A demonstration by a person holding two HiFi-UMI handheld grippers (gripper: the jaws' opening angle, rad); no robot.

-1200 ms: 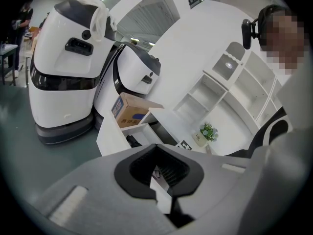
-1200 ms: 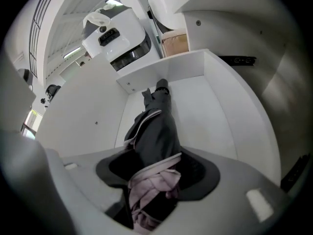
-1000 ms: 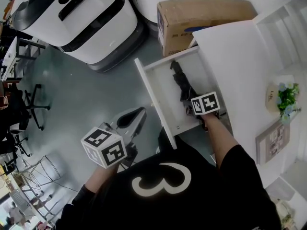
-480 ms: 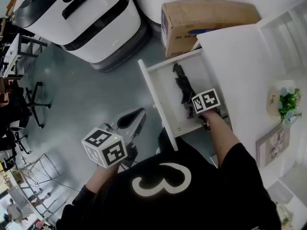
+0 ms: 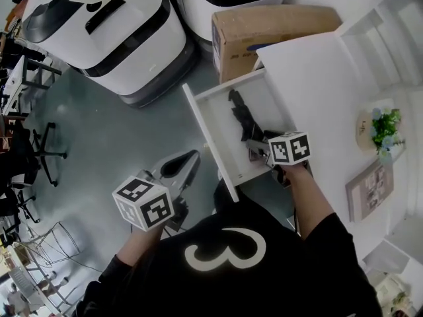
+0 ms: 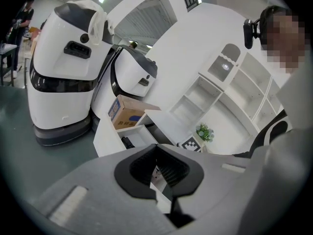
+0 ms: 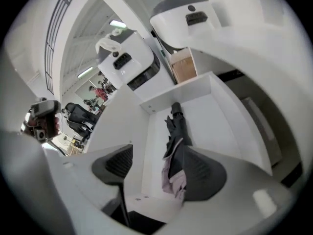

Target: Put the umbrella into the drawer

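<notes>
Off the front edge of the open drawer (image 5: 206,134), left gripper (image 5: 193,156) idles, fingers pressed together on nothing, probably parked clear, while the black umbrella (image 5: 243,114) lies lengthwise inside and right gripper (image 5: 259,152) hovers over its near end, fingers spread wide, pinching nothing.

One folded black umbrella (image 5: 243,114) and one open drawer (image 5: 206,134). Two grippers: the left gripper (image 5: 180,168) and the right gripper (image 5: 256,152). Far left, two white machines (image 5: 112,25); one cardboard box (image 5: 271,28); right, one potted plant (image 5: 383,127) and one picture frame (image 5: 369,190).
</notes>
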